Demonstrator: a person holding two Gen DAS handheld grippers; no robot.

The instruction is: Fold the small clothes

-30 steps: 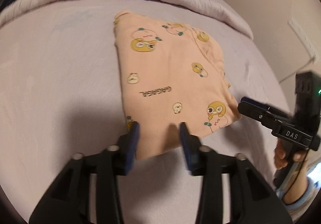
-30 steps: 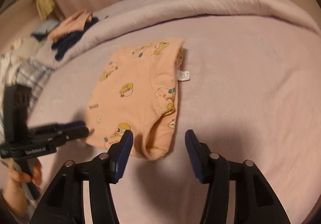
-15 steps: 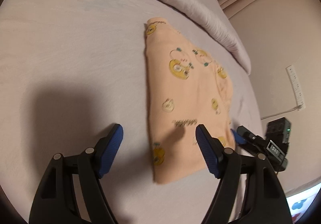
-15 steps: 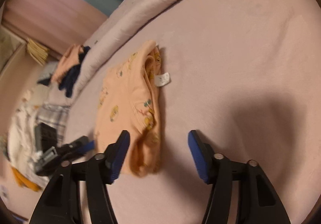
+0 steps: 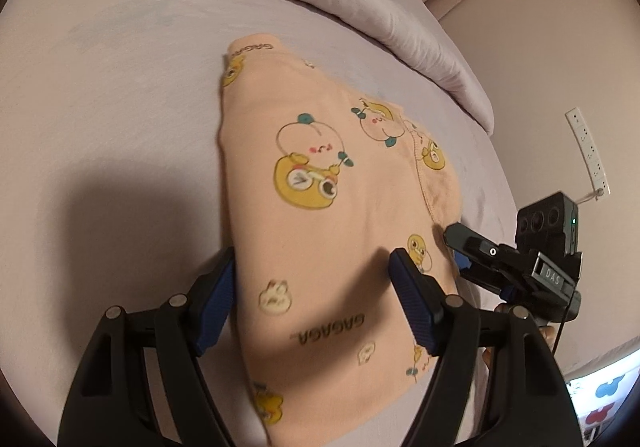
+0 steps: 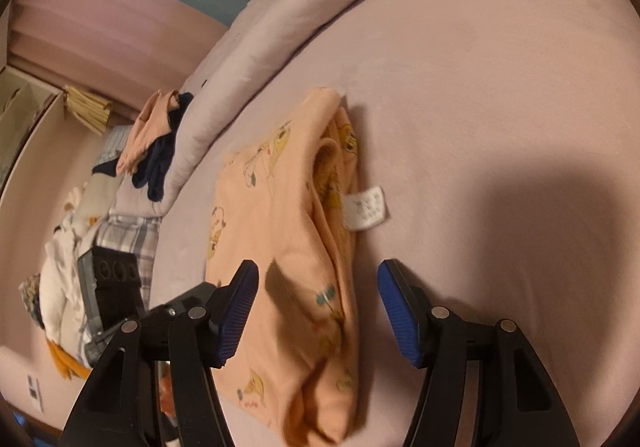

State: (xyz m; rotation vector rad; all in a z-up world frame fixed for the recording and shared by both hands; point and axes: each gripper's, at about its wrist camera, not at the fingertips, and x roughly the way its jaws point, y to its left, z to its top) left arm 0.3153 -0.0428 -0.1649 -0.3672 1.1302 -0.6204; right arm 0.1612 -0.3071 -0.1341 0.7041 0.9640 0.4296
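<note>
The folded peach shirt [image 5: 320, 231] lay flat on the bed [image 5: 112, 95]. The left gripper [image 5: 312, 299] and right gripper [image 6: 316, 311] hovered over it, jaws spread wide, gripping nothing.

Bed [image 5: 120, 87] with pale lilac sheet; duvet [image 5: 360, 7] rolled along far edge. Pink wall [image 5: 540, 67], white socket strip [image 5: 588, 151]. Clothes pile [image 6: 156, 143] beyond duvet. Dim, warm light.

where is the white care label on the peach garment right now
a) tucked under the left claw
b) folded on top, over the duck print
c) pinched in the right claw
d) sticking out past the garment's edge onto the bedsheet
d: in the right wrist view the white care label pokes out from the layered edge of the peach garment and lies on the bedsheet, beyond the open right claw.
</note>
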